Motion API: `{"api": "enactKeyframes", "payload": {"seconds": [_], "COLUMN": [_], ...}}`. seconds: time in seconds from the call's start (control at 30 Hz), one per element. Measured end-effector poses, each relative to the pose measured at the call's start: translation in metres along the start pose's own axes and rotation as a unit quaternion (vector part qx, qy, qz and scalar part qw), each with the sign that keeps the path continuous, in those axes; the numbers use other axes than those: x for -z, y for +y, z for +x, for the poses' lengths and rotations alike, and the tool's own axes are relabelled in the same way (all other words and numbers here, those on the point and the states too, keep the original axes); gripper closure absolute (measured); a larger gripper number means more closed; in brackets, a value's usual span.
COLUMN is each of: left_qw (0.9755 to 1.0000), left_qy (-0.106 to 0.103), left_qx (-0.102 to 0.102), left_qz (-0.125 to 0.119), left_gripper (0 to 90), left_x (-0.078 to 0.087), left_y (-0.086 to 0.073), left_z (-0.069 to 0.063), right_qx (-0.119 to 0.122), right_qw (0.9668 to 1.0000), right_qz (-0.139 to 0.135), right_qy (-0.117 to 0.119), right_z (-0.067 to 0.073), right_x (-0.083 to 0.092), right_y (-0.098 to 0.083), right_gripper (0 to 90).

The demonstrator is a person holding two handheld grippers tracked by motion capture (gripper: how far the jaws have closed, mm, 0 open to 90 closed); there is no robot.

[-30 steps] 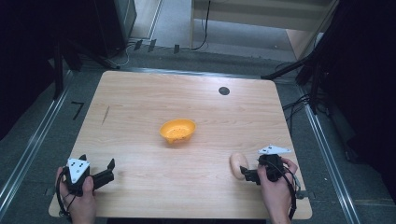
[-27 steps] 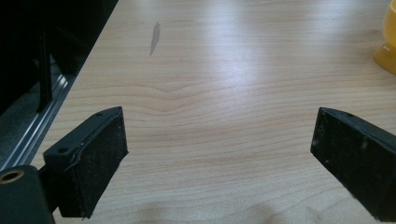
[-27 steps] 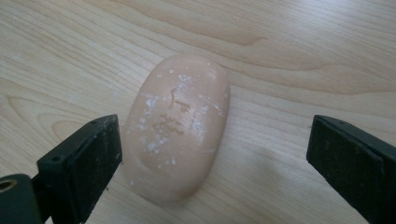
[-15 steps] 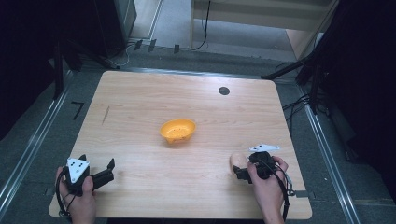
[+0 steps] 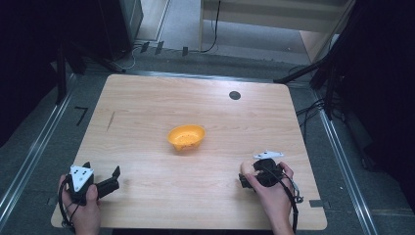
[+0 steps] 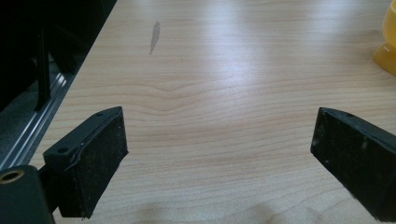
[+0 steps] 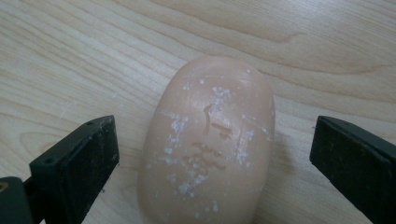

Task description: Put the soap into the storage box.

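A pale peach, oval soap-like bar [image 7: 210,140] lies flat on the wooden table [image 5: 147,98], near its front right. My right gripper [image 7: 215,140] points down at it with one jaw on each side; bare wood shows between both pads and the bar. Its jaws have just been opening further. From above, the bar [image 5: 243,167] peeks out left of the right gripper [image 5: 247,177] and the hand. My left gripper [image 5: 103,169] rests at the front left, jaws wide apart over bare wood [image 6: 219,135]. An orange bowl [image 5: 186,137] sits mid-table.
The bowl's edge [image 6: 386,51] shows at the far right of the left gripper view. A small black disc [image 5: 235,95] is set into the table's far side. A dark streak [image 5: 111,120] marks the wood at the left. Metal rails and dark floor surround the table.
The right hand has shifted left and slightly down, bringing its gripper over the bar, which is now mostly covered from above. The left hand has stayed put.
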State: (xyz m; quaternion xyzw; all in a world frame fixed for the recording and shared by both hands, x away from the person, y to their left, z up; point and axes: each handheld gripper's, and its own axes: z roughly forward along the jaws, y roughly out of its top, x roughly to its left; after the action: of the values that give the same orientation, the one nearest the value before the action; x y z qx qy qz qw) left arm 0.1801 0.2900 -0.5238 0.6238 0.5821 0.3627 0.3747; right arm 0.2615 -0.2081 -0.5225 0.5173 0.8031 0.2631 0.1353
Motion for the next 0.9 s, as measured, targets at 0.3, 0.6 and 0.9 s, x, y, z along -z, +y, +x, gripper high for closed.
{"api": "enactKeyframes", "payload": {"seconds": [0.3,0.6,0.9], "left_qw": [1.0,1.0,1.0], "left_qy": [-0.001,-0.001,-0.001], "left_qx": [0.001,0.002,0.001], "left_qz": [0.0,0.0,-0.003], "left_gripper": [4.0,4.0,4.0], "left_x": [0.0,-0.0003,0.0001], "left_y": [0.0002,0.0002,0.0], "left_z": [0.0003,0.0006,0.0004], "right_qx": [-0.018,-0.019,0.017], "right_qw": [0.9997,0.9996,0.9998], "right_qz": [0.007,0.011,0.013], "right_qy": [-0.017,-0.018,0.003], "right_z": [0.0049,0.0072,0.0047], "right_x": [-0.0063,-0.0078,-0.0048], "right_y": [0.0036,0.0025,0.0013], "right_gripper": [11.1,25.2,30.6]}}
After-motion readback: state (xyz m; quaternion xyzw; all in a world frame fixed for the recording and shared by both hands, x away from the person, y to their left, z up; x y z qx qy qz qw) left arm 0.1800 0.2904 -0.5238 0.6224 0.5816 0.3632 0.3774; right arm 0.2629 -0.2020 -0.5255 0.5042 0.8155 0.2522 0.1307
